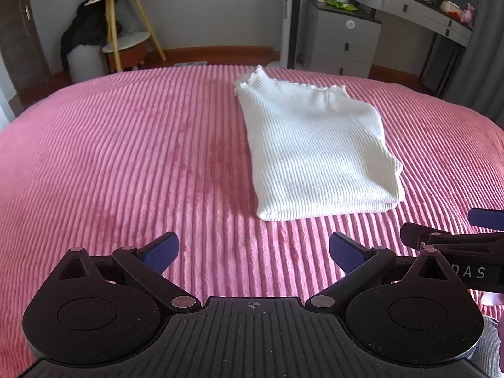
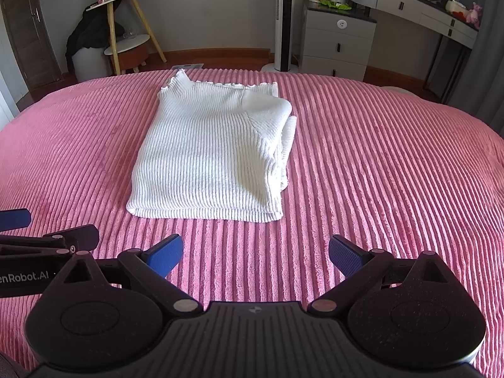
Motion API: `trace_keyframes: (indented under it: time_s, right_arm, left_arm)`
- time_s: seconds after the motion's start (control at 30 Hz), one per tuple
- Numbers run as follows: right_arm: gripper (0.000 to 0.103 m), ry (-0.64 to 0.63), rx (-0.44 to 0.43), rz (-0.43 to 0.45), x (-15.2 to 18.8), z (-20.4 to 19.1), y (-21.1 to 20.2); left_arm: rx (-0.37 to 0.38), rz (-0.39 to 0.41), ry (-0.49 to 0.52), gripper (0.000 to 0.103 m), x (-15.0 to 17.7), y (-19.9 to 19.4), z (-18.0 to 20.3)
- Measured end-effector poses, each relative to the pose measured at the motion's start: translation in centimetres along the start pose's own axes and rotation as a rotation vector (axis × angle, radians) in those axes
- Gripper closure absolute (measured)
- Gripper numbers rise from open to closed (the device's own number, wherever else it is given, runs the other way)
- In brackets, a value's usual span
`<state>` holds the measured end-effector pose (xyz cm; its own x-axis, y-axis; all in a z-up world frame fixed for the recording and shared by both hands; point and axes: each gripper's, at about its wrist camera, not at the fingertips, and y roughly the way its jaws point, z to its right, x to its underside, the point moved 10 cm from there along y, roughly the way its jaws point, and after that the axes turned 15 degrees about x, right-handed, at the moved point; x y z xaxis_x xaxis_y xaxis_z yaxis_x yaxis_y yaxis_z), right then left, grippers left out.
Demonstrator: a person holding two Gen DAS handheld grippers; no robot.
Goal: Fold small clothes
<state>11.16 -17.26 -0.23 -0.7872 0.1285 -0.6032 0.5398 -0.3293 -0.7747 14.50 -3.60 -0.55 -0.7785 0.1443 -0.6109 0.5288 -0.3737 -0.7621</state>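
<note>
Sweater (image 1: pixel 318 151) lies folded on the pink bed (image 1: pixel 126 157), ahead of both tongs and touched by neither. Your left tongs (image 1: pixel 253 252) are spread and hold nothing, and they hover near its front hem. Your right tongs (image 2: pixel 255 253) are also spread and hold nothing. On the sweater's right side the layers stick out loosely, so if you pinch only the top layer there, the fold may open. The ribbed knit looks soft and could also sag.

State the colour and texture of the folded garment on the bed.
White, ribbed knit sweater with a frilled edge, seen best in the right wrist view.
</note>
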Motion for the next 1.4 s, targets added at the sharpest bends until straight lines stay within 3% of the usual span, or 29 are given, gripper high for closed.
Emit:
trace_keyframes:
  time_s: [1.4]
  right_arm:
    - [0.004, 0.013, 0.01, 0.002, 0.04, 0.62, 0.14]
  left_arm:
    - [0.005, -0.006, 0.019, 0.0, 0.04, 0.25, 0.51]
